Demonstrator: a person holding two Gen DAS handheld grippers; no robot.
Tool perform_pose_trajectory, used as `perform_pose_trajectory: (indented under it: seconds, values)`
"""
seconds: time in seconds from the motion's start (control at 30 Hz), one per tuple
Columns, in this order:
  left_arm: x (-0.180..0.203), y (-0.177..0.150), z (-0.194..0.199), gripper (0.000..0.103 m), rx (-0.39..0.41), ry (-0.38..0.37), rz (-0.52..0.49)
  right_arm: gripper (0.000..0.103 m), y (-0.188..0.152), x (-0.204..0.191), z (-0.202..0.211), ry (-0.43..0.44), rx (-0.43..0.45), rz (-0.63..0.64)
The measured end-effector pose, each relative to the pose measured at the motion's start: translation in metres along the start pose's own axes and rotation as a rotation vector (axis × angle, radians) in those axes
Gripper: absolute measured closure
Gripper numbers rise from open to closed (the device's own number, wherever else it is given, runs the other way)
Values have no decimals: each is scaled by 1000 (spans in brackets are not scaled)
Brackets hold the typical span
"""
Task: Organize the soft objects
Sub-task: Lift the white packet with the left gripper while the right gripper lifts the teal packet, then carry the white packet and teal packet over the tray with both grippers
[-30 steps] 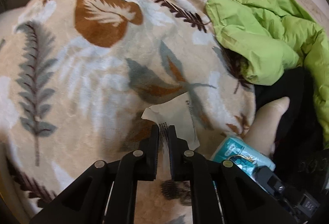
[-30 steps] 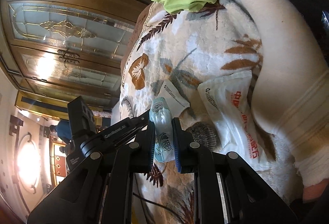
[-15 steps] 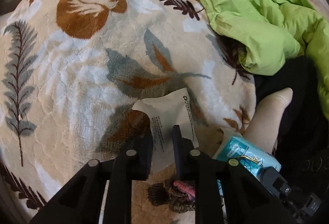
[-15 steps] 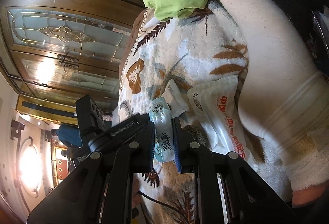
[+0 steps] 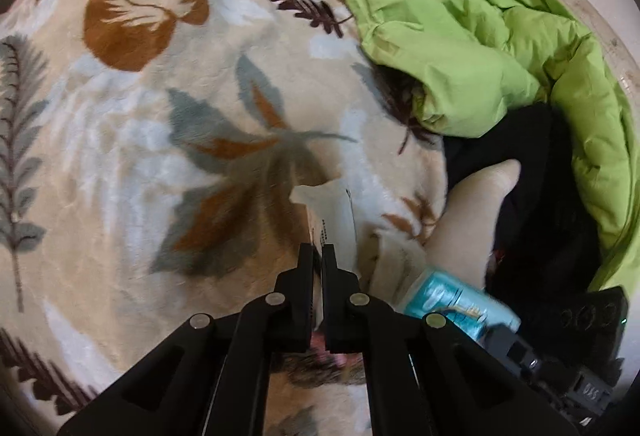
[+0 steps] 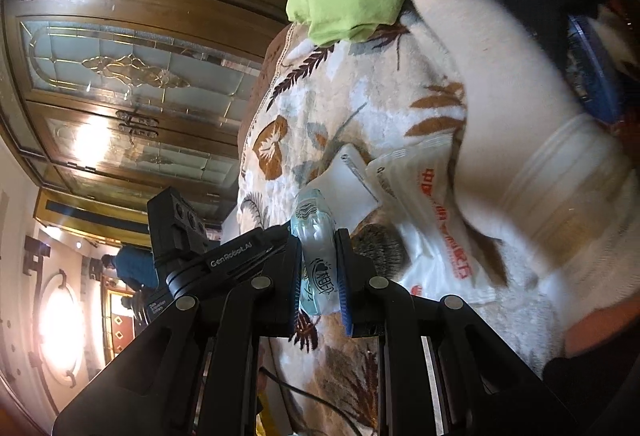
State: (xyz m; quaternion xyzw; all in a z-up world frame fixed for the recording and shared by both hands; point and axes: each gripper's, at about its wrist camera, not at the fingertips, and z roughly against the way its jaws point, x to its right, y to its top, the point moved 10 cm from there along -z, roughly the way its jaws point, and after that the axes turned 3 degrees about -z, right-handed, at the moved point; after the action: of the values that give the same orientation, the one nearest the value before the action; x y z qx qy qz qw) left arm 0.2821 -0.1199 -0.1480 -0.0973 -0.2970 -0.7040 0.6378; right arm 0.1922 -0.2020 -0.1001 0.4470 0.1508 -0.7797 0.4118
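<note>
**A:** Where's your left gripper (image 5: 318, 256) sitting?

**B:** Low over the leaf-print blanket (image 5: 132, 140). Its jaws are pinched together on the near edge of the small white packet (image 5: 332, 212), which pokes out just beyond the tips and lies flat on the fleece.

**A:** And the right?

**B:** My right gripper (image 6: 319, 268) is clamped on the blue tissue pack (image 6: 318, 256), upright between the pads, its top sticking out past the fingertips. The white packet (image 6: 352, 192) lies just beyond that, slightly right.

**A:** What else is close?

**B:** A bigger white pack with red print (image 6: 432, 232) just right of the small one, partly under a cream-sleeved arm (image 6: 500, 108). The green garment (image 5: 472, 48) is heaped at the blanket's far right edge, well apart from both tools.
</note>
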Motion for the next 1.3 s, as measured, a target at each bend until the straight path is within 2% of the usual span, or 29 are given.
perform_pose_trajectory:
  seconds: [0.13, 0.27, 0.33, 0.43, 0.5, 0.57, 0.6, 0.63, 0.73, 1.0, 1.3]
  values:
    - [2, 2, -14, 96, -31, -18, 26, 88, 6, 4, 5, 3, 9, -10]
    - [7, -1, -26, 92, -73, -95, 67, 88, 11, 7, 9, 18, 22, -18]
    - [11, -1, -29, 72, -76, -124, 77, 88, 12, 8, 9, 21, 22, -18]
    - [17, 0, -33, 64, -76, -133, 84, 88, 11, 11, 8, 19, 20, -23]
    - [23, 0, -38, 64, -82, -129, 71, 88, 10, 13, 9, 15, 22, -22]
    - [24, -4, -44, 68, -98, -51, 26, 88, 10, 14, 9, 14, 23, -25]
    - [26, -6, -46, 74, -104, -42, 17, 88, 9, 14, 10, 12, 23, -24]
    - [29, -6, -47, 86, -104, -42, 10, 88, 10, 13, 10, 8, 23, -22]
    - [33, -1, -44, 96, -91, -45, 5, 88, 8, 13, 11, 9, 21, -28]
    - [20, -2, -34, 97, -71, -92, 71, 88, 5, 7, 18, 28, 21, -21]
    - [-9, -9, 22, 98, -1, -97, 91, 88, -8, -5, 18, 67, -6, -14]
